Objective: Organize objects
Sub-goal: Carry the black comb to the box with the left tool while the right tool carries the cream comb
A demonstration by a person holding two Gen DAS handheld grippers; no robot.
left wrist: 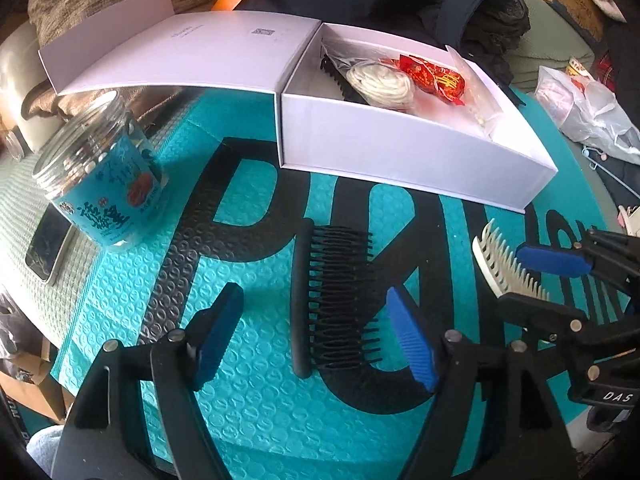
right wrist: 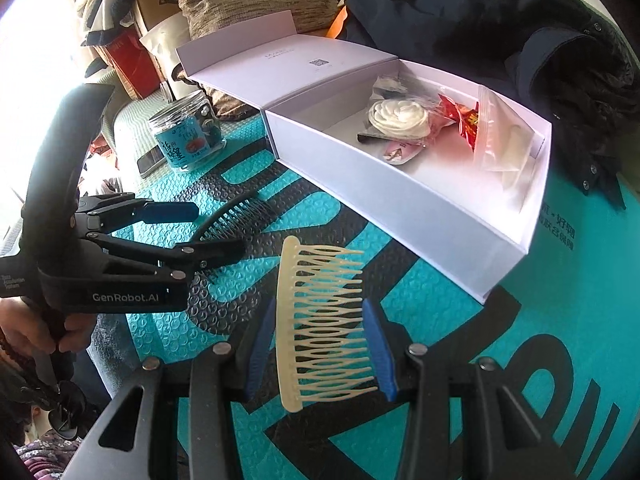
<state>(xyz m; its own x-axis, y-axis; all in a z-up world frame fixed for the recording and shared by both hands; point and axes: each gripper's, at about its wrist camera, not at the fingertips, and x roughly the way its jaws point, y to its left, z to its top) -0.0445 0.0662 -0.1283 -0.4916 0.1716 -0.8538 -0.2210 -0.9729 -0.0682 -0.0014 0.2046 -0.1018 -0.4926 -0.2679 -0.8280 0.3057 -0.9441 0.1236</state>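
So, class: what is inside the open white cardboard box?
Inside the open white cardboard box: a white rosette-shaped item, a red foil packet, a clear zip bag and a black toothed comb, partly covered. What lies beneath them is hidden.

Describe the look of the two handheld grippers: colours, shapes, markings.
Both are matte black plastic linkage frames with silver pivot pins and ribbed blue pads on the fingers. The left gripper shows white "GenRobot.AI" lettering on its body and a curved black handle in the right wrist view, with a bare hand gripping it. The right gripper carries white "DAS" lettering in the left wrist view. No cables visible.
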